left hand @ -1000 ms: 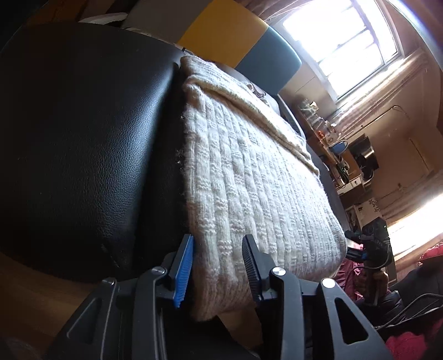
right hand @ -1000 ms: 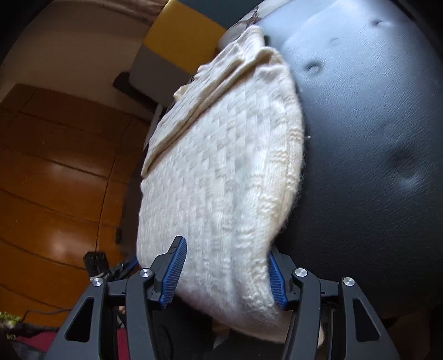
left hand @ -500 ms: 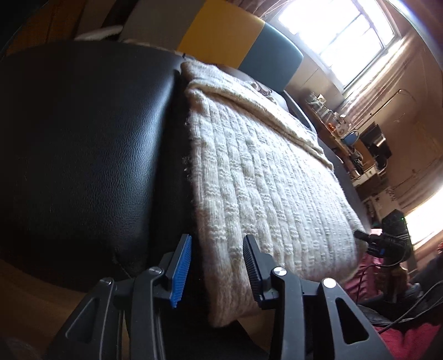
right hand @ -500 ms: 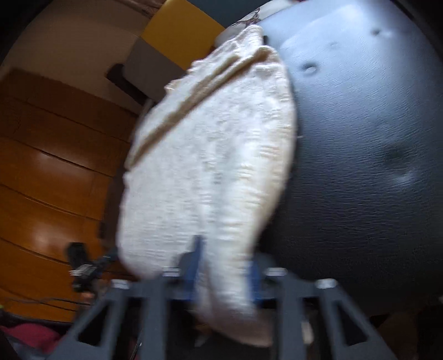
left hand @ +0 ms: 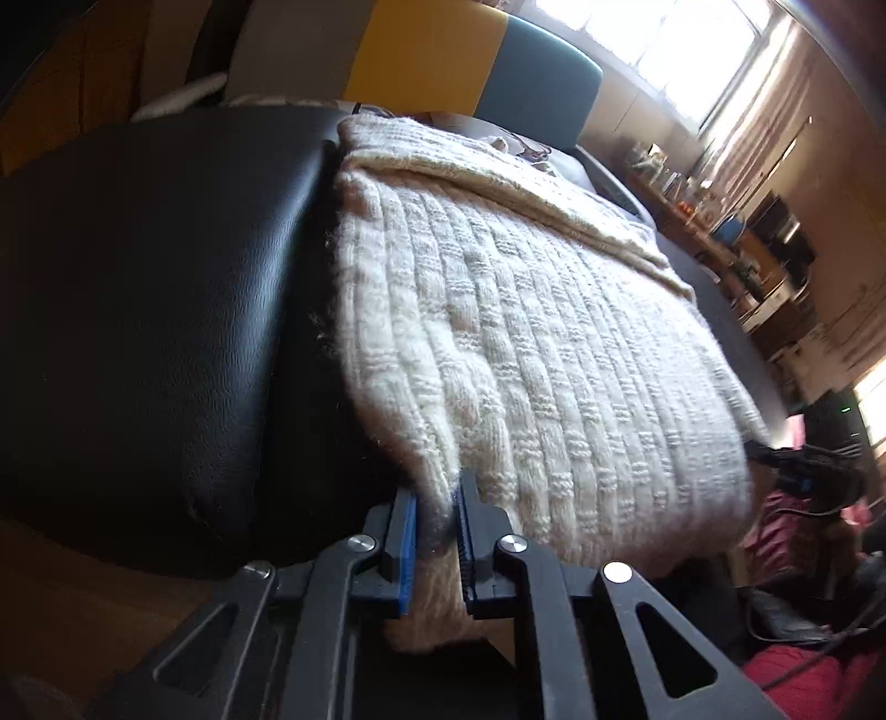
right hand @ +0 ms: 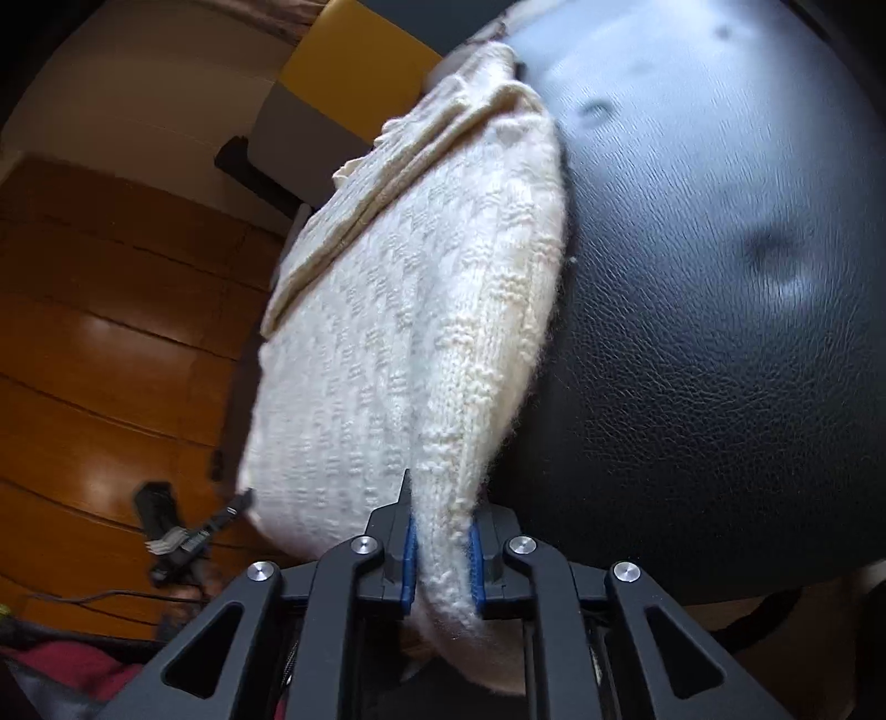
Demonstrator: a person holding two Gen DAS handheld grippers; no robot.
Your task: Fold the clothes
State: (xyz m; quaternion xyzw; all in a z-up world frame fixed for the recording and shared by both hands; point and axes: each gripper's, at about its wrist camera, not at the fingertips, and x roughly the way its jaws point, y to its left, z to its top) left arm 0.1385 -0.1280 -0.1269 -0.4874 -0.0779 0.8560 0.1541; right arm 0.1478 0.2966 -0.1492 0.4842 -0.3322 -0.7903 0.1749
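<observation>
A cream knitted sweater (left hand: pixel 531 343) lies folded on a black leather seat (left hand: pixel 144 310), with its near edge hanging over the front. My left gripper (left hand: pixel 437 515) is shut on the sweater's near left corner. In the right wrist view the sweater (right hand: pixel 410 332) runs away from me over the black leather (right hand: pixel 720 332). My right gripper (right hand: pixel 440 537) is shut on the sweater's near right corner, with the knit bunched between the blue pads (right hand: pixel 408 559). The fabric under both grips is hidden.
A yellow, grey and teal cushion (left hand: pixel 443 61) stands behind the seat. Wooden floor (right hand: pixel 111 310) lies to the left in the right wrist view, with the other gripper (right hand: pixel 177 531) low there. A cluttered shelf (left hand: pixel 731 243) and a bright window (left hand: pixel 692 50) are at the right.
Both grippers have closed from open onto the sweater's near edge. The knit now bunches between each pair of pads.
</observation>
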